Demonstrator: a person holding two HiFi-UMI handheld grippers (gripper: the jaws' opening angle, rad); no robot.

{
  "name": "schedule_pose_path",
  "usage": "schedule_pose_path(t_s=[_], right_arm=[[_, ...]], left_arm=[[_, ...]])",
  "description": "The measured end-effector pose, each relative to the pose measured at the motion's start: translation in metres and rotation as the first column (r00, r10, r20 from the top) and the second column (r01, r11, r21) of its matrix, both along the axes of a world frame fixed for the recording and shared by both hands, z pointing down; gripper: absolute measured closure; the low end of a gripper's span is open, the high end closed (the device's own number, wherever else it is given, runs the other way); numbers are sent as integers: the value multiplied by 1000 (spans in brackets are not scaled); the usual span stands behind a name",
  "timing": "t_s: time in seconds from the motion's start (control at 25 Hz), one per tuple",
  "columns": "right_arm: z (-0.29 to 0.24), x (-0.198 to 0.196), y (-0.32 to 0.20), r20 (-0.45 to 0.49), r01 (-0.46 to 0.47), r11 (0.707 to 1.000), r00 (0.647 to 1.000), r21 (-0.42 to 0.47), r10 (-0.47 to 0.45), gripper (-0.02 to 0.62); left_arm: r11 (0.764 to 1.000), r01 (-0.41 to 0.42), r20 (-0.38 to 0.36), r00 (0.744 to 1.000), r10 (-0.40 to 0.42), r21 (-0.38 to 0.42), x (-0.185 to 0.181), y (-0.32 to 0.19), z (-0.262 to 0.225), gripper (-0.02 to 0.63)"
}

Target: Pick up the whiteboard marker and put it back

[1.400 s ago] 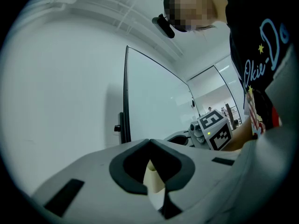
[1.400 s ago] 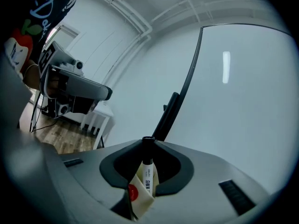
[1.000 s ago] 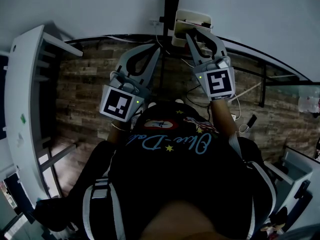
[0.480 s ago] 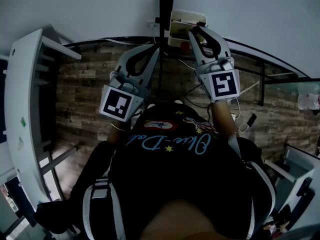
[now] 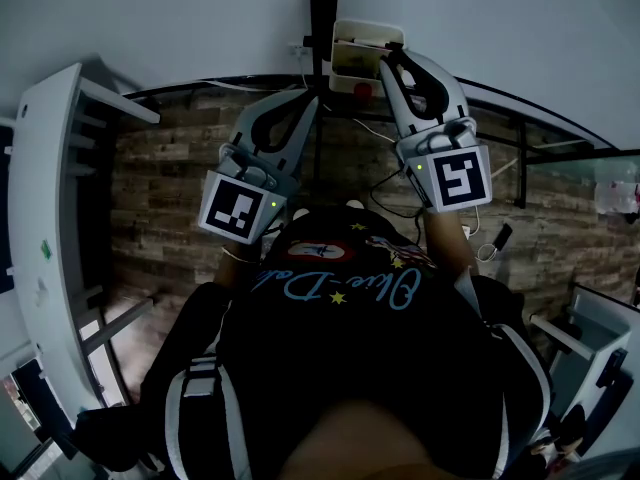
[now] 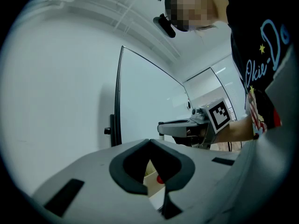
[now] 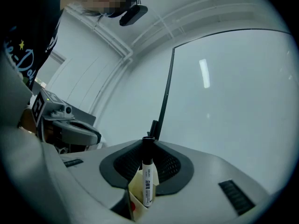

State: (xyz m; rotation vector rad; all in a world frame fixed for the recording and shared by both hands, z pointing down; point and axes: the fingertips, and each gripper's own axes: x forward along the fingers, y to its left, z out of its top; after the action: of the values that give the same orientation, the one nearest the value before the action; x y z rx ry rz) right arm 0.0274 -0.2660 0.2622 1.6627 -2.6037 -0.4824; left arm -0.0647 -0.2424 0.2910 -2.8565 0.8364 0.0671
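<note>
The whiteboard marker (image 7: 147, 177), white with a black cap, stands upright between the jaws of my right gripper (image 7: 147, 143), which is shut on it. Its lower end sits inside a cream holder box (image 7: 134, 196) that has a red dot. In the head view the right gripper (image 5: 386, 63) has its tips at that box (image 5: 362, 50), which hangs on the whiteboard's frame; the marker itself is hidden there. My left gripper (image 5: 312, 102) is held lower left of the box, shut on nothing. Past its tips (image 6: 149, 142) the box's red dot (image 6: 160, 178) shows.
The whiteboard (image 7: 233, 97) with its dark frame post (image 5: 320, 28) fills the space ahead. A white shelf unit (image 5: 50, 218) stands at the left, a glass-topped desk edge (image 5: 560, 158) and cables at the right. The floor below is wood-patterned.
The right gripper's marker cube has swung a little right and down while its tips stayed at the holder box. The left gripper has barely moved.
</note>
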Motion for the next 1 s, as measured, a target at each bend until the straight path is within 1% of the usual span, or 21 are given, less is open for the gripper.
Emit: schedule_pose_path(t_s=[0.32,0.52,1.0], right_arm=[[-16,4,13,34,6,1000,999,28,-6,528],[-16,5,20,44,6,1000,999,8,-6,528],[-15,13,25,76,0,1000,997,17,-1,528]], left_arm=[[1000,-14,2,1000,14,3,5,0,-1,591],[1000,-24,7,1000,24,9,8,1,-4,591],[999,-46,19,999,46,14,13,2,-5,591]])
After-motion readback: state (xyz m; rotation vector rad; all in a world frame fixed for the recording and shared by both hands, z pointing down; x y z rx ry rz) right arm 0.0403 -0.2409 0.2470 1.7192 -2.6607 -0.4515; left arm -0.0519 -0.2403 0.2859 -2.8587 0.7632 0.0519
